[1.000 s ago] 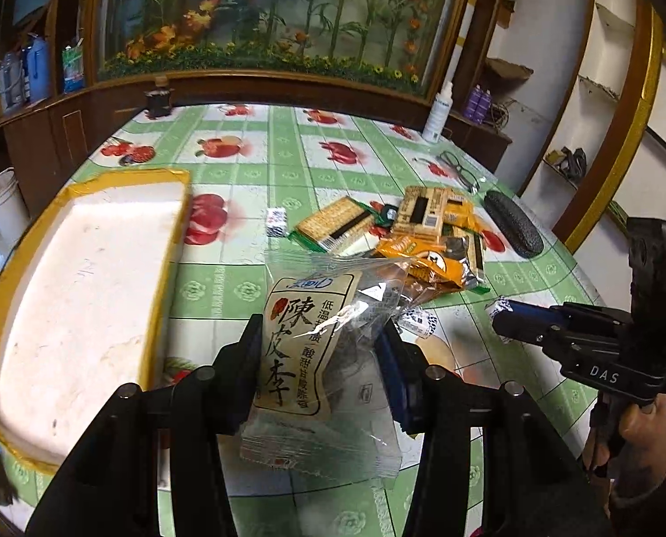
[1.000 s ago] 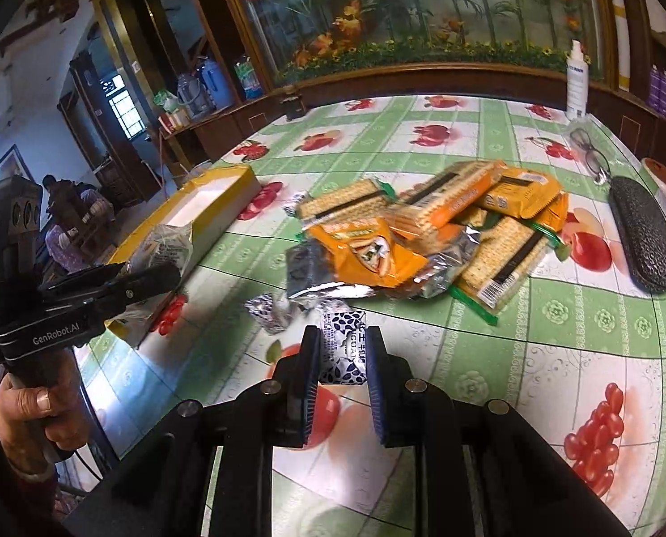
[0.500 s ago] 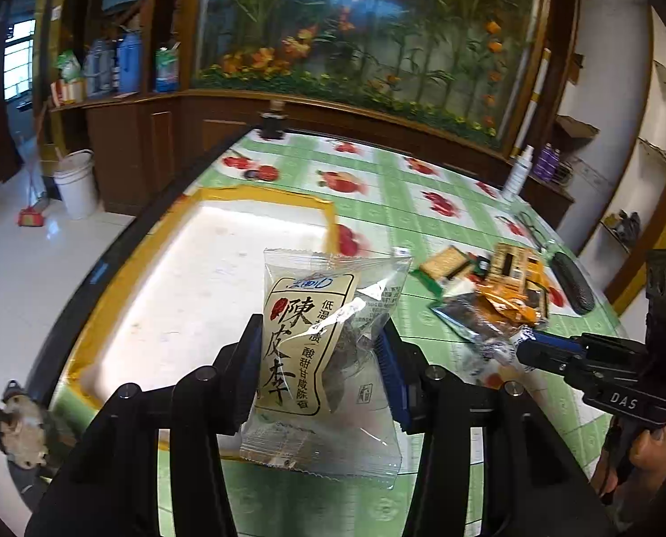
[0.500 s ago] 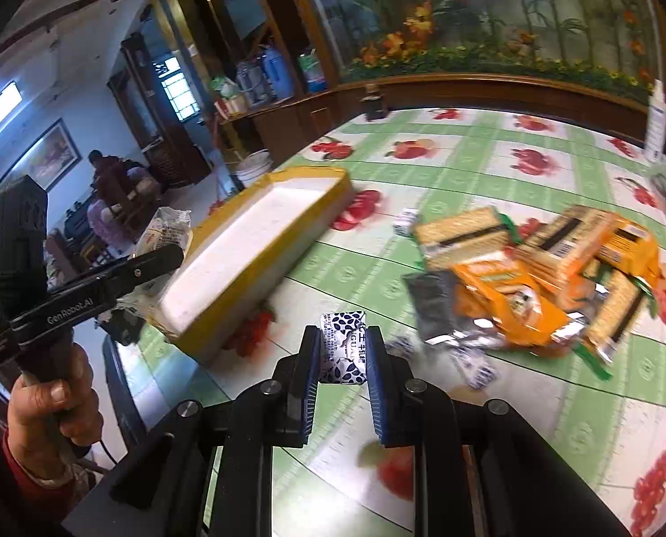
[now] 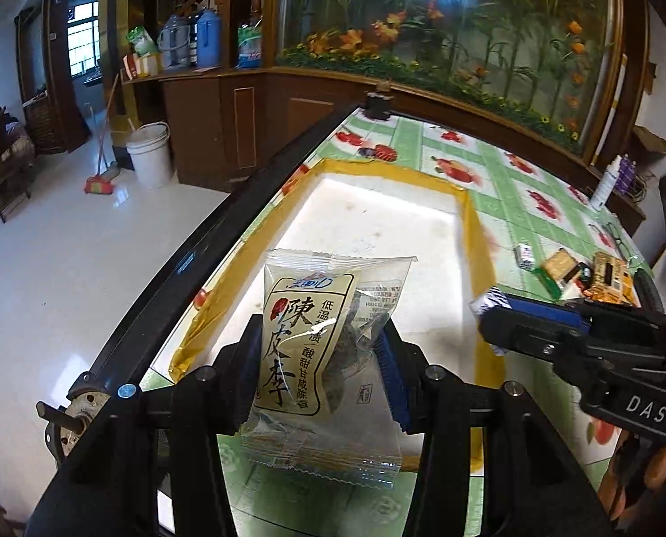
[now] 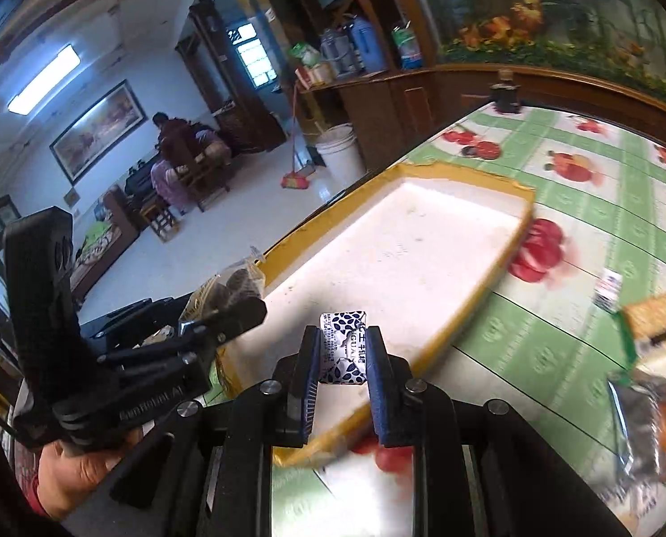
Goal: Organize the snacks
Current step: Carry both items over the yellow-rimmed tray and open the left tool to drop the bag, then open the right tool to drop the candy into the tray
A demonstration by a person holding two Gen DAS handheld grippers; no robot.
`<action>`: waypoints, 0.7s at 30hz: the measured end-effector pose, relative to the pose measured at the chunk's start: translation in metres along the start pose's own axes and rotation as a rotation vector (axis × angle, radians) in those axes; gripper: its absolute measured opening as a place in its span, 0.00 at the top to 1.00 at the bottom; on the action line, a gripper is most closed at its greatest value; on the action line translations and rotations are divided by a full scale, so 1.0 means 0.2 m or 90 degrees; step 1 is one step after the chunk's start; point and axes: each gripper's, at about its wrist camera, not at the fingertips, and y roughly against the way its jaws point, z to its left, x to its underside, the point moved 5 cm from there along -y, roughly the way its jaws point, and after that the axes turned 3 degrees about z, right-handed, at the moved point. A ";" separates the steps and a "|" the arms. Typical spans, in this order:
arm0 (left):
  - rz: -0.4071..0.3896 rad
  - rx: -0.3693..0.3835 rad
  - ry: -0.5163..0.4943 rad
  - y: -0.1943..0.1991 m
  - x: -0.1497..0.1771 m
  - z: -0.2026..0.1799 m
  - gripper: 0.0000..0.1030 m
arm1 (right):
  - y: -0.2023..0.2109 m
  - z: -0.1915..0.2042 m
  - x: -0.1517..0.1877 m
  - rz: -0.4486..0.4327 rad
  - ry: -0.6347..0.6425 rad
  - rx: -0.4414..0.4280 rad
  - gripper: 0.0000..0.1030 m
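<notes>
Yellow-rimmed tray (image 5: pixel 469 223), two gripped snack packets (image 5: pixel 319 340)

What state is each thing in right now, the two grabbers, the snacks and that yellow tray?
Left gripper: shut on plum snack packet.
Plum snack packet: sealed, held above tray.
Right gripper: shut on small blue-patterned candy.
Small blue-patterned candy: wrapped, held over tray edge.
Yellow-rimmed tray: nothing visible inside.
Cracker packs: lying on table.

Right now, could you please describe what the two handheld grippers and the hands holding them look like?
Both grippers are matte black, angular frames with silver bolt heads. The left gripper and right gripper carry ribbed blue pads on their fingers. White lettering marks their sides: "DAS" on the right one, a blurred name on the left. The left hand is bare, with a red cuff at the wrist.
</notes>
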 end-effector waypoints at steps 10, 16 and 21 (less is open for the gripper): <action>0.012 -0.043 0.001 -0.08 -0.02 0.06 0.49 | -0.25 0.00 -0.02 0.061 0.019 0.034 0.77; -0.021 -0.042 0.020 0.01 -0.04 0.10 0.24 | -0.21 -0.04 -0.02 0.046 0.017 0.064 0.66; -0.040 -0.040 0.002 0.08 -0.06 0.04 0.24 | -0.03 -0.12 0.01 0.011 -0.001 0.083 0.65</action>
